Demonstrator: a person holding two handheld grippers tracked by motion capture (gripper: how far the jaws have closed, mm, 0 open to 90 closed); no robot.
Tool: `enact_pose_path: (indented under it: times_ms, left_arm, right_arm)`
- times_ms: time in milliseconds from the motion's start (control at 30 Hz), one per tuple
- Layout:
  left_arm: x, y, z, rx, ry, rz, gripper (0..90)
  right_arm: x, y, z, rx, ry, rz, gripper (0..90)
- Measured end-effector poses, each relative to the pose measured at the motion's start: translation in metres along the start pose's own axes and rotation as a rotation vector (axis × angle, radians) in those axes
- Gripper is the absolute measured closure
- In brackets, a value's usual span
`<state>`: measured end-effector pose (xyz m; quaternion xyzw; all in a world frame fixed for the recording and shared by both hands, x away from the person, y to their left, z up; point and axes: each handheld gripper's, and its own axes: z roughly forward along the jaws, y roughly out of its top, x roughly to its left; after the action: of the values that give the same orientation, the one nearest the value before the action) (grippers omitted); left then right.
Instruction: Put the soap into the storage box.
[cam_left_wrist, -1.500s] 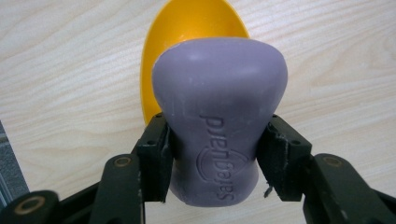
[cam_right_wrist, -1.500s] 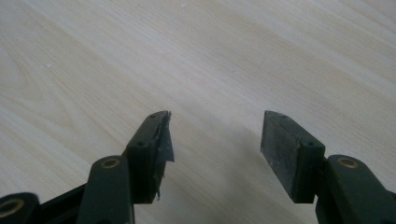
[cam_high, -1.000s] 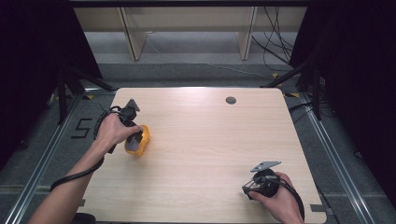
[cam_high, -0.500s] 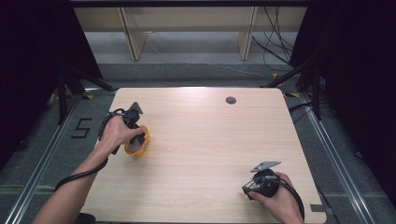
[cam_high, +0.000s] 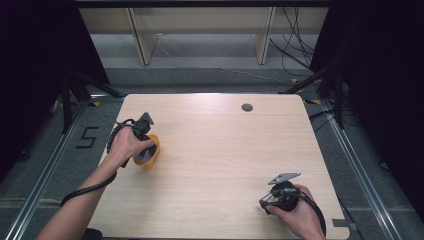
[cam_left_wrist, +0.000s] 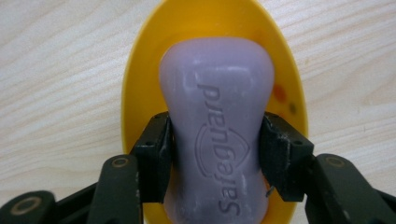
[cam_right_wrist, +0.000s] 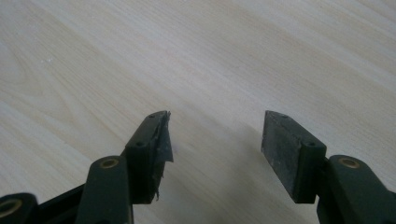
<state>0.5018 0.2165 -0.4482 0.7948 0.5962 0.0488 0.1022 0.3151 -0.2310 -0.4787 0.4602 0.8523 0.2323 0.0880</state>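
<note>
Item 1, left side of the wooden table (cam_high: 215, 165): left gripper (cam_high: 146, 150), held in the person's left hand (cam_high: 125, 145). Claw narrowed onto a lilac bar of soap (cam_left_wrist: 217, 126) embossed "Safeguard", both pads pressed against the bar's waisted flanks. The bar lies inside a yellow oval soap dish (cam_left_wrist: 140, 70), which sits on the table near its left edge, about midway between near and far.

Item 2, far centre-right: small dark round grommet (cam_high: 247, 107) set in the tabletop, well apart from both grippers.

Item 3, near right corner: right gripper (cam_high: 272, 200), in the person's right hand (cam_high: 300, 217). Claw wide, holding nothing, bare wood grain between the pads; the left pad's facing looks frayed at its edge.

Handling note, as judgement: the step appears to be lifting the soap out of the dish. The grip sits well on the narrow waist; soap is slippery, so keep steady pressure and raise it straight up, lest the light dish drag along or tip.
</note>
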Motion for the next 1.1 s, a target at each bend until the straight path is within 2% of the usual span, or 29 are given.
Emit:
enact_pose_path:
  times_ms: [67, 100, 133, 167, 200, 233, 267, 367, 400, 700, 767, 800, 867, 900, 933, 1000, 1100]
  left_arm:
    - [0.000, 0.000, -0.002, -0.011, 0.003, 0.011, 43.4]
    - [0.002, 0.000, -0.005, -0.024, 0.001, 0.035, 41.5]
    - [0.001, -0.001, -0.007, -0.036, -0.008, 0.021, 38.9]
    - [0.002, -0.002, -0.009, -0.048, -0.011, 0.041, 37.5]
    - [0.004, -0.006, -0.013, -0.086, -0.003, 0.089, 36.0]
    - [0.004, -0.006, -0.013, -0.086, -0.003, 0.089, 35.3]
    - [0.005, -0.009, -0.014, -0.120, -0.019, 0.103, 35.3]
    - [0.001, -0.020, -0.021, -0.182, -0.022, 0.079, 31.1]
    - [0.006, -0.021, -0.026, -0.176, -0.009, 0.141, 31.1]
    - [0.005, -0.057, -0.037, -0.311, -0.003, 0.182, 23.3]
    - [0.006, -0.065, -0.040, -0.324, 0.004, 0.187, 20.6]
    - [0.007, -0.069, -0.040, -0.344, -0.004, 0.188, 20.6]
    - [0.009, -0.077, -0.042, -0.344, -0.013, 0.195, 20.6]
    - [0.009, -0.081, -0.041, -0.368, -0.023, 0.197, 20.6]
    - [0.011, -0.084, -0.043, -0.360, -0.027, 0.199, 20.6]
    - [0.012, -0.092, -0.043, -0.399, -0.034, 0.194, 20.6]
    - [0.013, -0.105, -0.043, -0.395, -0.068, 0.201, 20.6]
  right_arm:
    - [0.000, 0.000, 0.000, 0.001, 0.000, 0.000, 42.0]
    - [0.000, 0.000, 0.000, 0.001, 0.000, 0.000, 42.0]
    - [0.000, 0.000, 0.000, 0.002, 0.000, 0.000, 42.0]
    - [0.000, 0.000, 0.000, 0.001, 0.000, 0.000, 41.9]
    - [0.000, 0.000, 0.000, 0.001, -0.005, -0.002, 41.9]
    - [0.000, 0.000, 0.000, 0.001, -0.005, -0.002, 41.9]
    - [0.000, 0.000, -0.001, 0.003, -0.008, -0.001, 41.8]
    - [0.000, 0.000, -0.001, 0.004, -0.005, 0.002, 41.8]
    - [0.000, 0.000, -0.001, 0.004, -0.005, 0.002, 41.8]
    - [0.001, 0.000, -0.001, 0.002, -0.009, 0.004, 41.9]
    - [0.001, 0.000, -0.001, 0.001, -0.009, 0.005, 41.8]
    - [0.001, 0.000, -0.001, 0.002, -0.008, 0.005, 41.9]
    - [0.001, 0.000, -0.001, 0.003, -0.009, 0.004, 41.9]
    - [0.001, 0.000, -0.001, 0.003, -0.009, 0.004, 41.9]
    - [0.001, 0.000, -0.001, 0.002, -0.008, 0.005, 41.9]
    - [0.001, 0.000, -0.001, 0.003, -0.008, 0.005, 41.8]
    - [0.002, 0.000, -0.001, 0.005, -0.008, 0.006, 41.8]
